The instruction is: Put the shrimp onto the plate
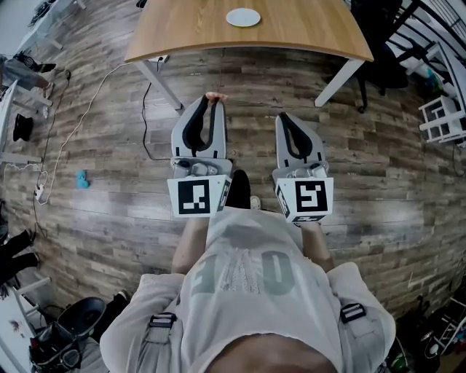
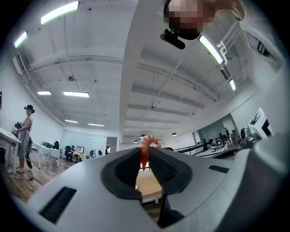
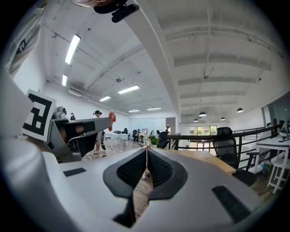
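Head view: your left gripper (image 1: 210, 103) pinches the shrimp (image 1: 215, 96) short of the table (image 1: 306, 33) edge.
Plate (image 1: 243, 17): well apart, bare table around it.
Right gripper (image 1: 282, 118): jaws together, empty.

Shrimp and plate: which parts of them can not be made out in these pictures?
Shrimp: lower part hidden between the left claw's pads, all views.
Plate: too small in head view for detail.
Table: far side cut by head view's top edge.
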`<state>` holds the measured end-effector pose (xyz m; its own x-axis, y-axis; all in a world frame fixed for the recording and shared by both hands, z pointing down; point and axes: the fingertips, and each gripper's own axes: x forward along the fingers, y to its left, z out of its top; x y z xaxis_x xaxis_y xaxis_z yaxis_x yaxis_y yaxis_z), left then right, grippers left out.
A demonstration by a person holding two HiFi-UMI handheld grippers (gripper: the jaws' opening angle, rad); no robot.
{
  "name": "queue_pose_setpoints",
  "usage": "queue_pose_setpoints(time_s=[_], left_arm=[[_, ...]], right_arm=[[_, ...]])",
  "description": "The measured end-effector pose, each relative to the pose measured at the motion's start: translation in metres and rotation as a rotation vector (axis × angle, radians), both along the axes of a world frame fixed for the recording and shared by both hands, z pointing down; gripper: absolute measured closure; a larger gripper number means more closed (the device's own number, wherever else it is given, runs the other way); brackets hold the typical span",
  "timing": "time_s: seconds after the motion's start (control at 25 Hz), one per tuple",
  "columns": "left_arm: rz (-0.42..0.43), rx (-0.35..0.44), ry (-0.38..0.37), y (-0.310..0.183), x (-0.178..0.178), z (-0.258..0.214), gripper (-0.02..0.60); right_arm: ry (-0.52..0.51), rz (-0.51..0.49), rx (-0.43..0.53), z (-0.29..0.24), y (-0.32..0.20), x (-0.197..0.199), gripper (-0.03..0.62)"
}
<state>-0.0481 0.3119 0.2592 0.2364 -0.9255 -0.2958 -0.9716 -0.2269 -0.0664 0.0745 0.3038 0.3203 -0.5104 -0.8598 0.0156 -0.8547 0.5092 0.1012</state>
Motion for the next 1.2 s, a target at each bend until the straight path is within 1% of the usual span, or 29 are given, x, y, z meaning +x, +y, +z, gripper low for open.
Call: queue_pose_setpoints(time_s=[0.12, 0.36, 0.48, 0.64, 0.84, 1.2], left_arm=[[-0.003, -0.003, 0.004, -0.018, -0.004, 0.004, 0.517], [-0.018, -0.004, 0.037, -0.072, -0.021, 0.003, 0.517], [-0.022, -0.004, 0.043, -0.103, -0.029, 0.003, 0.517], [-0.021, -0.018, 0.055, -0.147, -0.042, 0.010, 0.517], [-0.004, -0.022, 0.060, -0.206, -0.057, 0.003, 0.517], [0.017, -0.022, 0.056, -0.299, -0.083, -0.010, 0.517]], right_arm=[[0.012, -0.019, 0.004, 0.002, -0.014, -0.005, 0.572], [0.021, 0.009, -0.013, 0.005, -0.061, -0.002, 0.572], [0.011, 0.031, -0.026, 0.006, -0.096, -0.001, 0.572], [-0.016, 0.036, -0.053, 0.006, -0.145, -0.012, 0.572], [0.003, 0.033, -0.042, -0.006, -0.202, -0.031, 0.573], [-0.012, 0.062, -0.035, -0.023, -0.295, -0.054, 0.572]])
